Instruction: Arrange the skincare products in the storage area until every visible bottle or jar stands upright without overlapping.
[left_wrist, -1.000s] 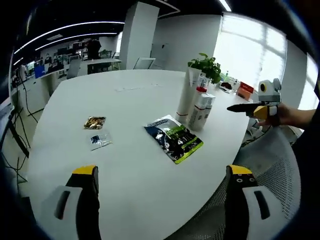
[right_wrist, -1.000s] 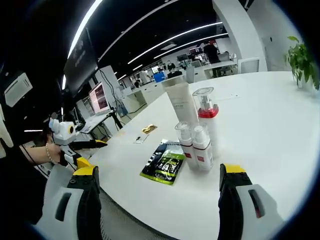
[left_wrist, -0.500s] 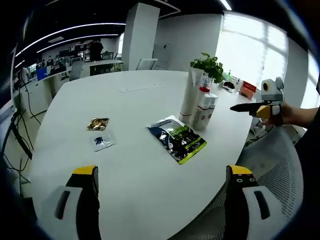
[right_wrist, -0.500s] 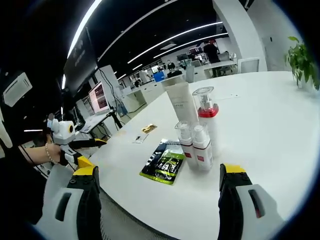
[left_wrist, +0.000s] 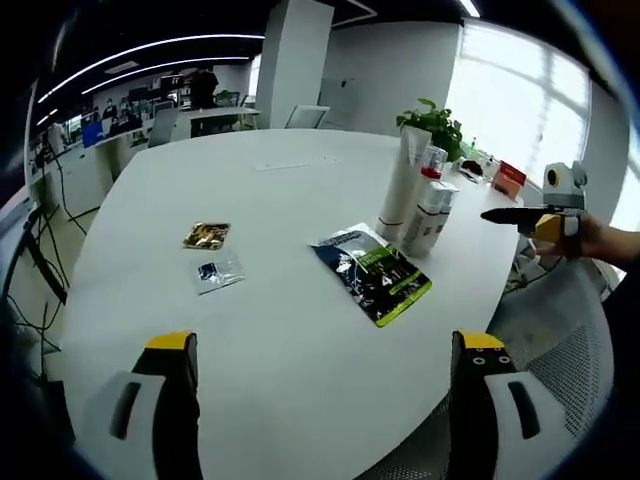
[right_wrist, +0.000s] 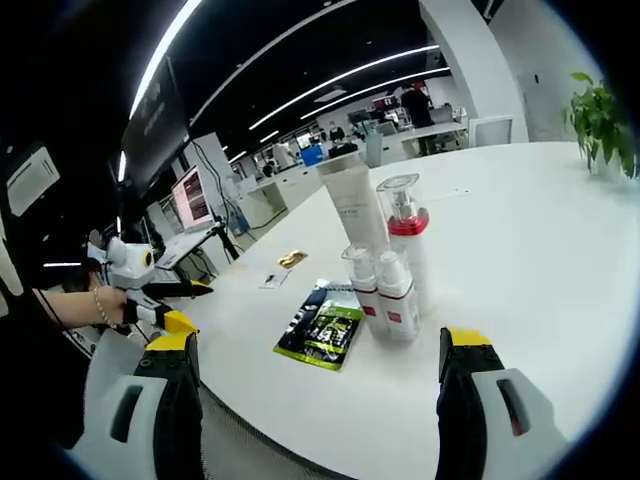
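Observation:
Standing upright and close together on the white table (left_wrist: 150, 190) are a tall white tube (left_wrist: 403, 188) (right_wrist: 352, 203), a clear-capped pump bottle with a red band (left_wrist: 432, 168) (right_wrist: 404, 228) and two small white bottles (left_wrist: 430, 214) (right_wrist: 383, 293). My left gripper (left_wrist: 325, 342) is open and empty, held back from the near table edge; the right gripper view has it at the left (right_wrist: 168, 291) in a hand. My right gripper (right_wrist: 318, 340) is also open and empty, short of the bottles; it enters the left gripper view from the right (left_wrist: 522, 215).
A green and blue sachet (left_wrist: 374, 271) (right_wrist: 321, 328) lies flat in front of the bottles. A gold packet (left_wrist: 206, 235) (right_wrist: 292, 258) and a small clear packet (left_wrist: 217, 271) lie further left. A potted plant (left_wrist: 436, 124) (right_wrist: 598, 105) stands behind. A mesh chair (left_wrist: 560, 340) is at the table's right edge.
The left gripper view has shifted a little, so the table's things sit slightly further right in it. The right gripper view is almost unchanged. Nothing on the table has moved.

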